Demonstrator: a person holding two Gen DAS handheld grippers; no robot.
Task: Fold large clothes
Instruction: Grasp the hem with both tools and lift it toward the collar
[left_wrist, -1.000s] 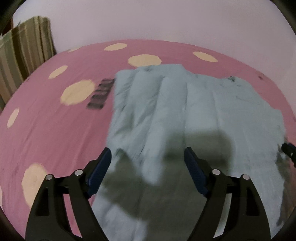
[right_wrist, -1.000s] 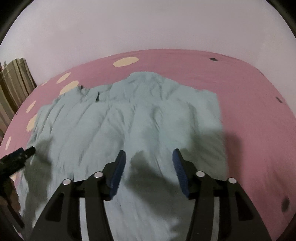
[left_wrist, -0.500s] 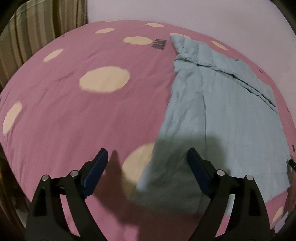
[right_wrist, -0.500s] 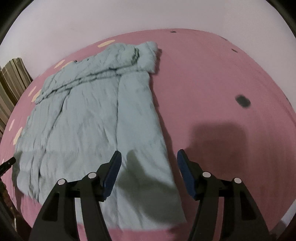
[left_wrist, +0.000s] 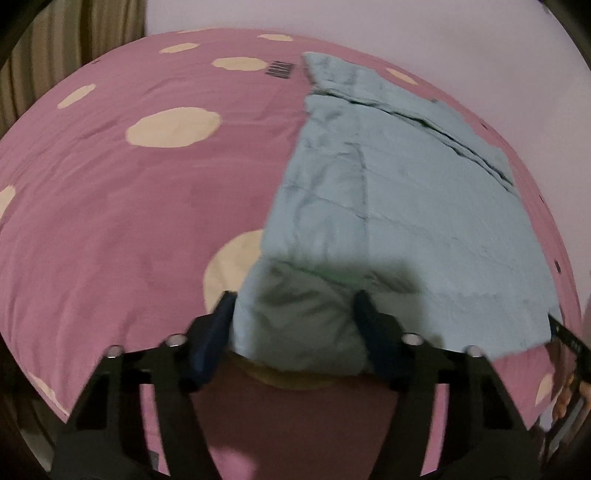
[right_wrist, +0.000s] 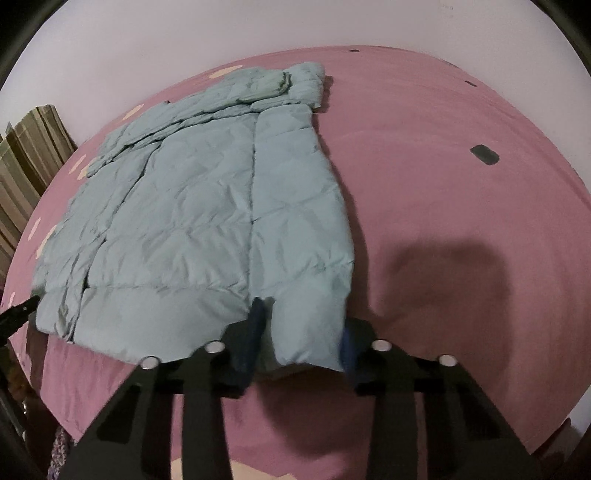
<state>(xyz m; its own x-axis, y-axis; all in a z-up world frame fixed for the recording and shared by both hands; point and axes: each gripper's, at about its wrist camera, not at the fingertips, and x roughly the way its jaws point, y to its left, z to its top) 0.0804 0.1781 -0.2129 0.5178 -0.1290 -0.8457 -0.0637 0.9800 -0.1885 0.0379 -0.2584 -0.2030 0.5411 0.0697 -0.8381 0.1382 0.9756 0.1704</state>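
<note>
Now the blue jacket (right_wrist: 207, 229) lay flat on the pink bed (right_wrist: 443, 192); left claw (left_wrist: 295, 325) and right claw (right_wrist: 303, 332) had just closed, each clamped on a hem corner.

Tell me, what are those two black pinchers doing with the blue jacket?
A person is folding a puffy blue jacket spread on a pink bed. The left gripper and the right gripper have just been closing, each on a bottom corner of the jacket, with the fabric bunched between the jaws.
</note>
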